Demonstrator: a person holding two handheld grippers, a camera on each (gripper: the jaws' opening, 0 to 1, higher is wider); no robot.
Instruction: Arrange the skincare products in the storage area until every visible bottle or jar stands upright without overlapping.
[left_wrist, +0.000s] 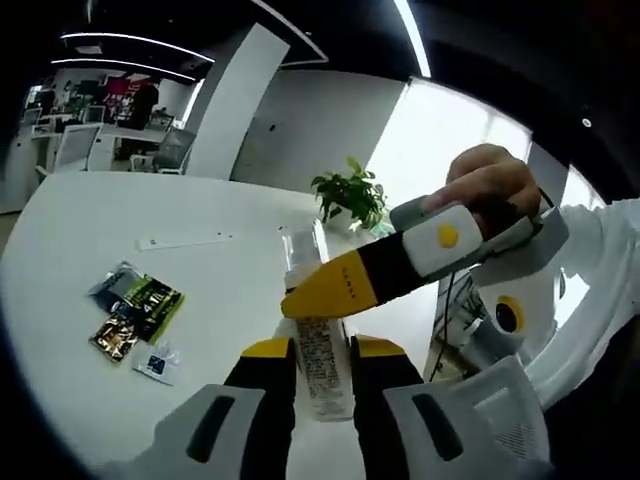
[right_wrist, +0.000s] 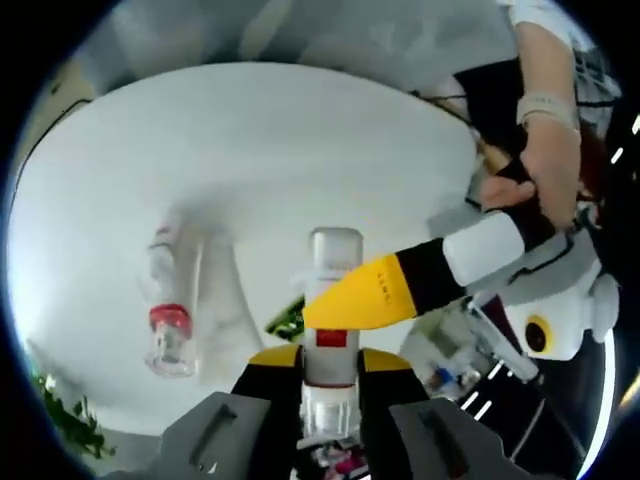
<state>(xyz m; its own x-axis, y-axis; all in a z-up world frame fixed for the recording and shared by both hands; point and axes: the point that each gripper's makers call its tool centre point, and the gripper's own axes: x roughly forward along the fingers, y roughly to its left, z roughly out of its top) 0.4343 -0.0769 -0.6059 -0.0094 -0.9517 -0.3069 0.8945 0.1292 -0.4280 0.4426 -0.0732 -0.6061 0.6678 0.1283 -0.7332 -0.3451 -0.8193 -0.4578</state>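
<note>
A clear bottle (left_wrist: 322, 375) with a printed label stands between the jaws of my left gripper (left_wrist: 325, 348), which is shut on it. From the right, a yellow-tipped finger (left_wrist: 330, 288) of my right gripper crosses the bottle higher up. In the right gripper view, the same kind of bottle (right_wrist: 333, 262), with a white cap and a red label, sits between the jaws of my right gripper (right_wrist: 330, 357), which is shut on it. A finger (right_wrist: 365, 295) of the left gripper lies across it. A second clear bottle (right_wrist: 170, 310) with a red band seems to lie on the white table (right_wrist: 280, 130).
Several small sachets (left_wrist: 135, 310) and a white strip (left_wrist: 185, 240) lie on the round white table (left_wrist: 90, 220). A potted plant (left_wrist: 350, 195) stands at its far edge. A person's hand (left_wrist: 485, 175) holds the right gripper. Desks and chairs stand far left.
</note>
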